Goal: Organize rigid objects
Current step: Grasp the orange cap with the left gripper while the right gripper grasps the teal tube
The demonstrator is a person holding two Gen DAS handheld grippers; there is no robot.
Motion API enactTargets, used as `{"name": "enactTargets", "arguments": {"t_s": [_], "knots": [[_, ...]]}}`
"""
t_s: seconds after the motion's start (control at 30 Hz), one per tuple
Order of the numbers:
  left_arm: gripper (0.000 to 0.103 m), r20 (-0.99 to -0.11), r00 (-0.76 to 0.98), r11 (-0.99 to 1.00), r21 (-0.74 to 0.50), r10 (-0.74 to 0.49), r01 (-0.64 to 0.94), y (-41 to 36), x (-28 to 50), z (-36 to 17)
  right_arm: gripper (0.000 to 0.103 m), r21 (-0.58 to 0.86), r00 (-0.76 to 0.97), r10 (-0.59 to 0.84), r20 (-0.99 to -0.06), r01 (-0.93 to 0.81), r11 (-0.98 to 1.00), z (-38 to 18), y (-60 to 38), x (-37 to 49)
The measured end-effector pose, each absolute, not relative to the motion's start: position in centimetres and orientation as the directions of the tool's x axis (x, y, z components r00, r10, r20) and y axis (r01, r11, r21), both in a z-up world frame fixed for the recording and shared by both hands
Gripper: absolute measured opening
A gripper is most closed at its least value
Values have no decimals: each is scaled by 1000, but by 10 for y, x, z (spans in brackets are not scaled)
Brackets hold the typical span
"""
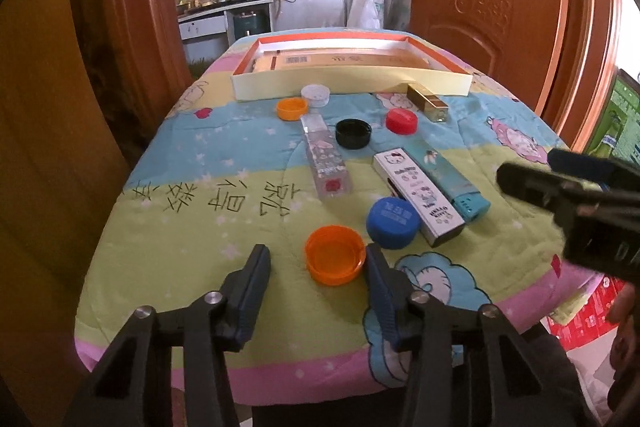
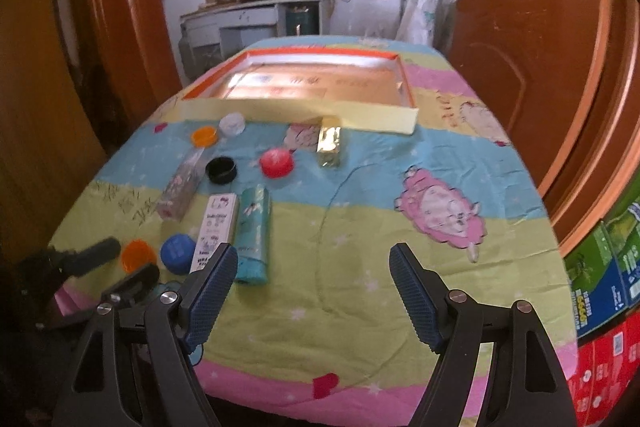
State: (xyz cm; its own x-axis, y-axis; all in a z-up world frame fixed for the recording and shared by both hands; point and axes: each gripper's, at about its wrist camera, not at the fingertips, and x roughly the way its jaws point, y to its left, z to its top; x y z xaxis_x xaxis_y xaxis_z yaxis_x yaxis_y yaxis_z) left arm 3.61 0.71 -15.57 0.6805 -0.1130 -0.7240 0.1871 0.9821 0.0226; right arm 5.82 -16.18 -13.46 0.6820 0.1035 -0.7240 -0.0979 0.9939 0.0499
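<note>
Left wrist view: my left claw (image 1: 316,259), released, straddles the near orange cap (image 1: 335,254) at six o'clock; I should centre before clenching, then carry it to the tray (image 1: 352,81) at twelve.

Covered by a cartoon-print quilt (image 1: 208,227) — pastel bands, handwritten characters. Just ahead of the left claw (image 1: 316,259): large orange cap (image 1: 335,255), blue cap (image 1: 394,223), white printed box (image 1: 418,193), teal box (image 1: 452,179). Farther off — clear box (image 1: 326,157), black cap (image 1: 353,133), red cap (image 1: 401,121), gold box (image 1: 427,101), small orange cap (image 1: 292,108), clear cap (image 1: 315,95), shallow tray (image 1: 344,83).
</note>
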Motion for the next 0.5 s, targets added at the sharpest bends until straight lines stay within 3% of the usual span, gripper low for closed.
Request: {"name": "enactTargets", "arguments": {"t_s": [0.13, 0.2, 0.37, 0.5], "knots": [[31, -719, 688, 982, 37, -103, 186, 10, 40, -155, 75, 17, 667, 88, -740, -111, 994, -144, -153, 69], [31, -719, 687, 981, 37, -105, 189, 11, 42, -154, 68, 17, 650, 95, -754, -124, 992, -149, -149, 76], [30, -719, 689, 980, 57, -93, 192, 8, 47, -154, 63, 65, 610, 149, -778, -158, 985, -158, -142, 91], [30, -722, 685, 981, 45, -98, 187, 9, 51, -154, 56, 12, 601, 109, -791, -163, 986, -163, -131, 102]]}}
